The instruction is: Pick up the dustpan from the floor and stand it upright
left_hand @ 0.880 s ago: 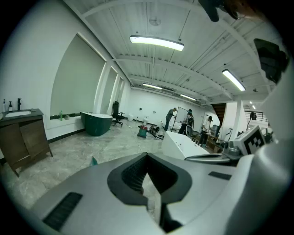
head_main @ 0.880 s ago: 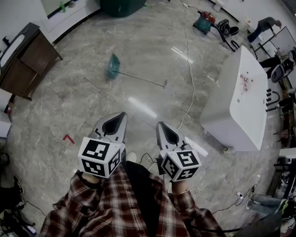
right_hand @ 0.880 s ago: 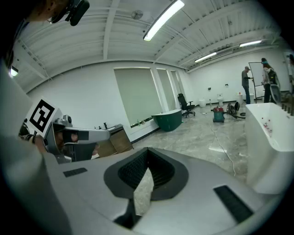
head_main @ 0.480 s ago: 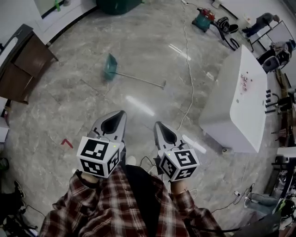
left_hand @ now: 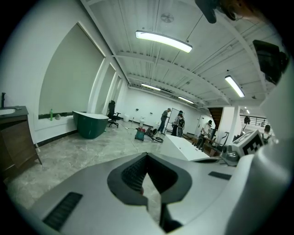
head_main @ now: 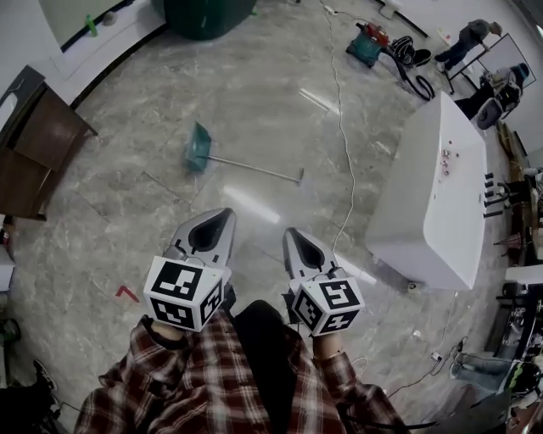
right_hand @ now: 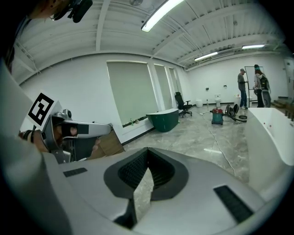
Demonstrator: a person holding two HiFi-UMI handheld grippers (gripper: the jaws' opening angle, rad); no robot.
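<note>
The dustpan [head_main: 199, 146] lies flat on the grey marble floor [head_main: 254, 93], far from the person and a little to the left. Its teal pan is at the left end, and its long thin handle [head_main: 254, 168] runs right toward a white cable [head_main: 343, 127]. Both tools are held low and near, well apart from the dustpan and touching nothing. The left gripper [head_main: 222, 214] has its jaws together at the tips with nothing between them, as its own view [left_hand: 147, 155] shows. The right gripper [head_main: 291, 231] is likewise closed and empty [right_hand: 147, 150]. Plaid sleeves [head_main: 212, 373] show behind the marker cubes. A white counter [head_main: 428, 195] stands to the right, a brown cabinet [head_main: 38, 144] to the left and a green tub [head_main: 208, 13] at the far edge. A small red mark [head_main: 127, 293] sits on the floor near the left gripper.
</note>
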